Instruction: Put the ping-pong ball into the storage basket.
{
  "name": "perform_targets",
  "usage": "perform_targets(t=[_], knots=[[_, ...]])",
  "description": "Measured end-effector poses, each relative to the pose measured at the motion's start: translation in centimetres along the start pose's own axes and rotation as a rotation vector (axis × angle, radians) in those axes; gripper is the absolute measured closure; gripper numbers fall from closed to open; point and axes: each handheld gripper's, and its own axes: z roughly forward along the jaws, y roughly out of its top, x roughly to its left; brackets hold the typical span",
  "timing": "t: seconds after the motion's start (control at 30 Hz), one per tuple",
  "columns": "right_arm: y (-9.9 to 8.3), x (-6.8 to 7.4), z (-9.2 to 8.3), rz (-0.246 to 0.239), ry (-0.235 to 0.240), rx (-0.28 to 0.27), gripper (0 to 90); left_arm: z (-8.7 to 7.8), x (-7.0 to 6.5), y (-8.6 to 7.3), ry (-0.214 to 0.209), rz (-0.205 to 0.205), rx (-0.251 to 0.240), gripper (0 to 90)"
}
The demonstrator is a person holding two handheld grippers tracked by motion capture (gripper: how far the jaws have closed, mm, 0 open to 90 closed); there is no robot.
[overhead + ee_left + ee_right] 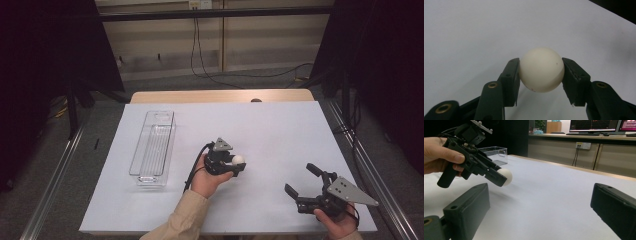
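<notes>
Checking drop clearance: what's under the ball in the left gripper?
Bare white table only; the ball hangs clear above it in the left gripper. Its shadow lies on the surface below. The clear bin sits apart.

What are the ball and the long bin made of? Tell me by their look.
White ball: likely lightweight plastic, like a table-tennis ball; matte, off-white, smooth, with a few tiny dark specks. It sits clamped in the left hand-held gripper.

Clear bin: apparently hard transparent plastic, possibly acrylic; the white table cover shows through its walls, and its edges catch glossy highlights.
</notes>
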Motion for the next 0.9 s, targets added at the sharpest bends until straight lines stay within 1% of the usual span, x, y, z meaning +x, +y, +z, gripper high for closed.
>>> perform_targets(t=[0.07,0.13,0.2,0.27,0.33,0.4,0.43,0.5,0.53,0.57,0.6,0.67,0.9], knots=[[0.0,0.0,0.0,-0.002,0.003,0.002,1.8,-0.1,0.1,0.0,0.002,-0.001,0.004,51.3],[0.0,0.0,0.0,-0.002,0.003,0.001,1.8,-0.2,0.2,0.0,0.003,0.007,0.01,51.3],[0.0,0.0,0.0,0.003,-0.001,-0.001,1.8,-0.3,0.3,0.0,0.004,-0.001,0.008,51.3],[0.0,0.0,0.0,-0.003,0.003,0.002,1.8,-0.4,0.3,0.0,0.006,-0.01,0.006,51.3],[0.0,0.0,0.0,-0.005,0.003,0.0,1.8,-0.4,0.4,0.0,0.008,-0.009,0.002,51.3],[0.0,0.0,0.0,-0.005,0.002,0.0,1.9,-0.5,0.5,0.0,0.004,-0.006,0.007,51.3],[0.0,0.0,0.0,-0.005,0.003,0.0,1.8,-0.5,0.5,0.0,0.006,-0.013,0.005,51.3],[0.0,0.0,0.0,-0.005,0.004,0.0,1.8,-0.6,0.6,0.0,0.009,-0.012,0.006,51.3],[0.0,0.0,0.0,-0.002,0.003,-0.001,1.9,-0.7,0.6,0.1,0.002,-0.015,0.001,51.3],[0.0,0.0,0.0,-0.005,0.004,0.0,1.8,-0.8,0.6,0.1,0.012,-0.016,0.004,51.3],[0.0,0.0,0.0,-0.003,0.004,0.001,1.8,-0.8,0.6,0.1,0.009,-0.021,-0.005,51.3],[0.0,0.0,0.0,-0.005,0.005,0.002,1.8,-1.0,0.7,0.2,0.014,-0.013,0.003,51.3],[0.0,0.0,0.0,-0.005,0.005,0.001,1.9,-1.3,0.9,0.2,0.021,-0.014,0.009,51.3]])
